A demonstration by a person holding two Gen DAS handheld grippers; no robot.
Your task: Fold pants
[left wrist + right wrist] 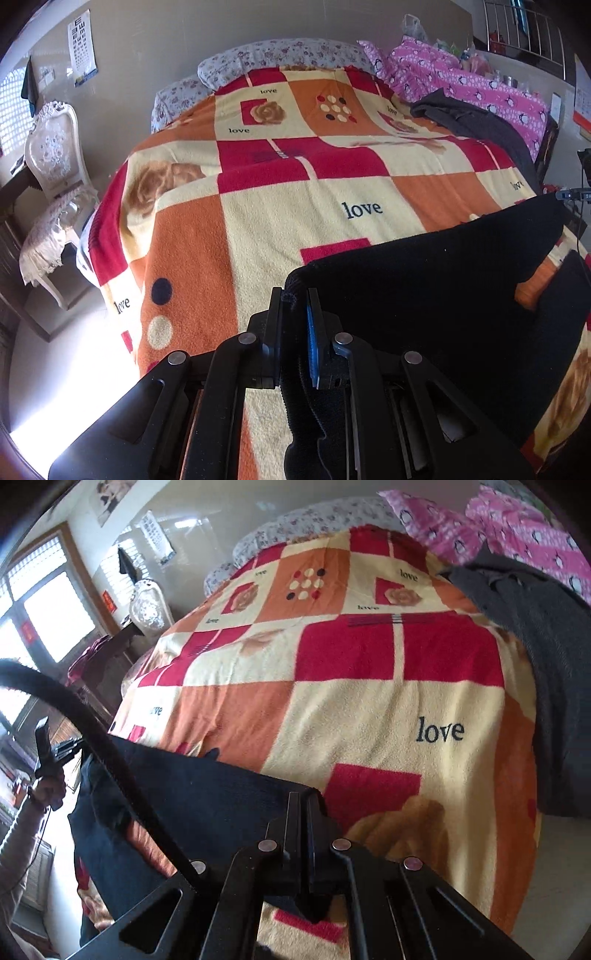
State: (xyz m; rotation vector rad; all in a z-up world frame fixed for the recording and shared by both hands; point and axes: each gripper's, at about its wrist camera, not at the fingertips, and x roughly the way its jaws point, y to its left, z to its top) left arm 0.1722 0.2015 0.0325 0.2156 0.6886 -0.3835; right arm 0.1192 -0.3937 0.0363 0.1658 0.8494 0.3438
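Black pants (436,295) are held up over the near end of the bed, stretched between my two grippers. My left gripper (295,295) is shut on one corner of the pants' edge. The cloth runs from it to the right and hangs down below. In the right wrist view the pants (207,797) stretch to the left from my right gripper (304,797), which is shut on the other corner. The left gripper (44,738) shows far left there, in a hand.
The bed carries a patchwork blanket (280,206) in red, orange and cream. A grey garment (480,122) and a pink quilt (461,81) lie at the bed's far right. A white chair (51,177) stands left of the bed.
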